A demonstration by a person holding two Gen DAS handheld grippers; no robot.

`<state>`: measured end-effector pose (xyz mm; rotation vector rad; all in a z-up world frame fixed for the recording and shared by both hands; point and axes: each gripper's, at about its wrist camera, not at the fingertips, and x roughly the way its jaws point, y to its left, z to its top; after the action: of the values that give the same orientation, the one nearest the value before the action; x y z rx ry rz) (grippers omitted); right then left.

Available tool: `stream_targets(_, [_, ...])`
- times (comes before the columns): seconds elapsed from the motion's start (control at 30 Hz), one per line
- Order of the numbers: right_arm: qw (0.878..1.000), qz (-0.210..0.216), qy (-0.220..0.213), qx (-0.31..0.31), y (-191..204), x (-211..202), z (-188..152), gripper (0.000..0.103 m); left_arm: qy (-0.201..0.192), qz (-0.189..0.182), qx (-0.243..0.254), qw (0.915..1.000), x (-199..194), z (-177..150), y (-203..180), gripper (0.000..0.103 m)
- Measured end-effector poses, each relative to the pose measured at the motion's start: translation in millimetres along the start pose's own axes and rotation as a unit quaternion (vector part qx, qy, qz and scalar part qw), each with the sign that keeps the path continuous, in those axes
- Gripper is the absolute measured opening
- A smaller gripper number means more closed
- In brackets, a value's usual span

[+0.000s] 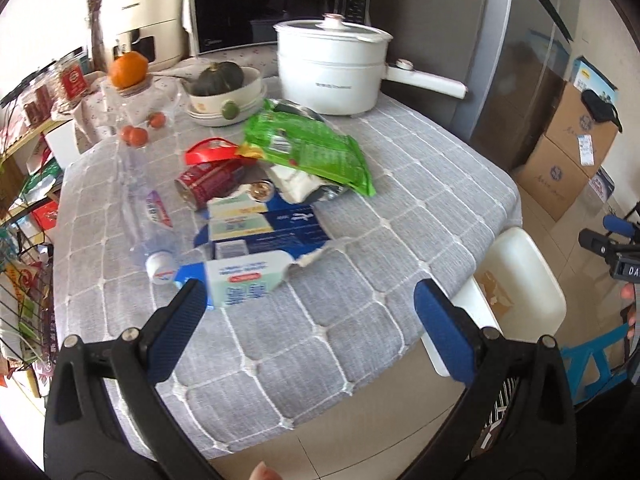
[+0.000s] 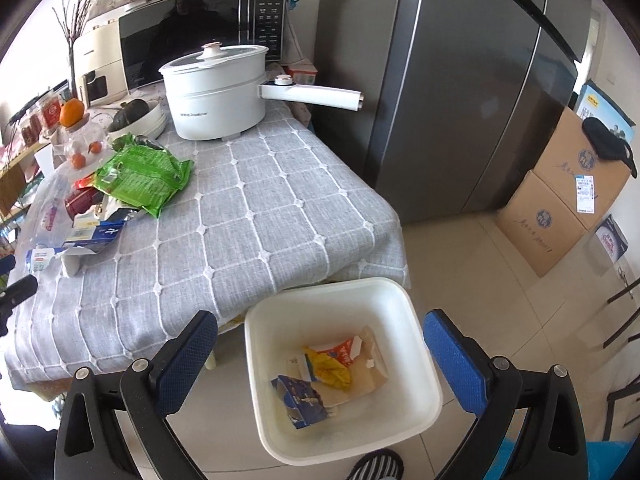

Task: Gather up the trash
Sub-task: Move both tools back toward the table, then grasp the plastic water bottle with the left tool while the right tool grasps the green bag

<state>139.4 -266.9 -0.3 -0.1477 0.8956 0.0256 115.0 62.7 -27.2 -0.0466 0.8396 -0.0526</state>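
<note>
Your table (image 1: 400, 200) wears a grey checked cloth. On it, at the back, stands a white pot (image 1: 330, 68), with a bowl (image 1: 224, 96) holding a squash to its left. Nearer you lies a litter pile: a green bag (image 1: 316, 152), a red can (image 1: 210, 184) on its side, a clear bottle (image 1: 154, 224), and a torn blue carton (image 1: 256, 240). Your floor (image 2: 500, 272) is pale tile; on it stand a white bin (image 2: 344, 376) just beside the table's edge, and stacked boxes (image 2: 568, 200) by the fridge.

2 wrist views, shared table (image 1: 400, 184)
</note>
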Motion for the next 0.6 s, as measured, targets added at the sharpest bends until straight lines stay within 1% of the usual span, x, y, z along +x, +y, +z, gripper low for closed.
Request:
stream_targets(0.07, [1.000, 0.012, 0.000, -0.001, 10, 3, 6, 0.103, -0.011, 0.010, -0.030, 0.9994, -2, 6, 24, 0.103])
stream_targets(0.13, [1.000, 0.028, 0.005, -0.005, 21, 9, 14, 0.103, -0.007, 0.018, -0.054, 0.9983, 1, 13, 48, 0.103])
stream_targets(0.23, [0.999, 0.047, 0.010, -0.019, 43, 22, 32, 0.103, 0.027, 0.051, -0.060, 0.9965, 18, 28, 74, 0.103])
stream_targets(0.27, [0.998, 0.055, 0.010, -0.024, 52, 27, 38, 0.103, 0.039, 0.057, -0.064, 0.9955, 24, 33, 82, 0.103])
stream_targets(0.33, [0.997, 0.074, 0.012, -0.035, 72, 38, 51, 0.103, 0.065, 0.058, -0.084, 0.9926, 39, 42, 100, 0.103])
stream_targets(0.43, [0.992, 0.111, 0.023, -0.058, 108, 57, 70, 0.103, 0.102, 0.045, -0.105, 0.9882, 63, 52, 119, 0.103])
stream_targets(0.5, [0.988, 0.134, 0.021, -0.068, 130, 68, 82, 0.103, 0.111, 0.050, -0.122, 0.9850, 77, 55, 130, 0.103])
stream_targets(0.6, [0.982, 0.162, 0.014, -0.101, 171, 86, 100, 0.103, 0.107, 0.060, -0.156, 0.9801, 92, 51, 146, 0.103])
